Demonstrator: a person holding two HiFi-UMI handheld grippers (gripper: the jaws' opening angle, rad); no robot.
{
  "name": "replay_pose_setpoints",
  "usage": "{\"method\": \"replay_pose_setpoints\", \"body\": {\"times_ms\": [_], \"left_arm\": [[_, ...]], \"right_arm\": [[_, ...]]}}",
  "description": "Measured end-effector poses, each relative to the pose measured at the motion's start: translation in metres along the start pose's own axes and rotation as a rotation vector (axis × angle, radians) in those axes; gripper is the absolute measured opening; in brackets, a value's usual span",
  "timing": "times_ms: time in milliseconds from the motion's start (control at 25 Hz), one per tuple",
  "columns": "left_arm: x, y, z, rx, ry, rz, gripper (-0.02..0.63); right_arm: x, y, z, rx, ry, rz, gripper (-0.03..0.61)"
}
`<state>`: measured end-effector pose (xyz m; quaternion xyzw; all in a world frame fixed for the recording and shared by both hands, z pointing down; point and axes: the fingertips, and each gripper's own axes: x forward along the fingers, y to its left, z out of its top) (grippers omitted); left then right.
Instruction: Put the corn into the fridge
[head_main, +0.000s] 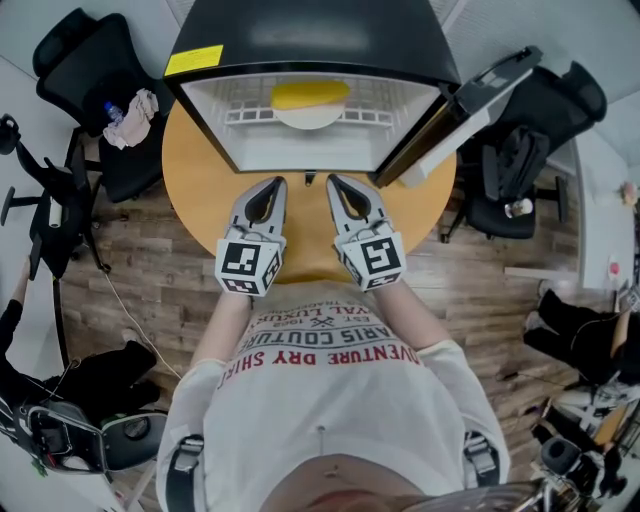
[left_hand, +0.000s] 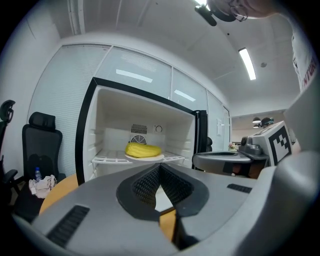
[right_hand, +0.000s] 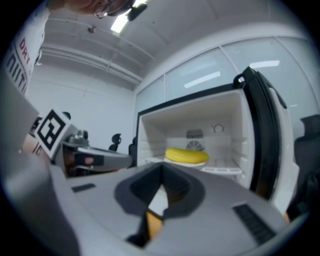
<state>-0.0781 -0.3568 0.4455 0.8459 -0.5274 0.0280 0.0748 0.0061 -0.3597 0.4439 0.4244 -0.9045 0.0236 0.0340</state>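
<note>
The left gripper has its jaws drawn together, the tips meeting with nothing between them. The right gripper is closed the same way and is also empty. In the head view both hover side by side over the round wooden table, just in front of the fridge and touching nothing.

The corn is already inside the fridge, a smooth yellow cob lying on its side on a white plate. Its kernels are too blurred to make out. The plate rests on the white wire shelf near the back wall.

The fridge door is swung wide to the right, leaving the opening unblocked. Black office chairs stand around the table, and the one on the left has a cloth on its seat.
</note>
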Motion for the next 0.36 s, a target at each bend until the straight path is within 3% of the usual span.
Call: {"method": "replay_pose_setpoints", "body": {"times_ms": [360], "left_arm": [[0.0000, 0.0050, -0.0058, 0.019, 0.033, 0.024, 0.028]], "right_arm": [[0.0019, 0.0031, 0.0017, -0.008, 0.014, 0.013, 0.028]]}}
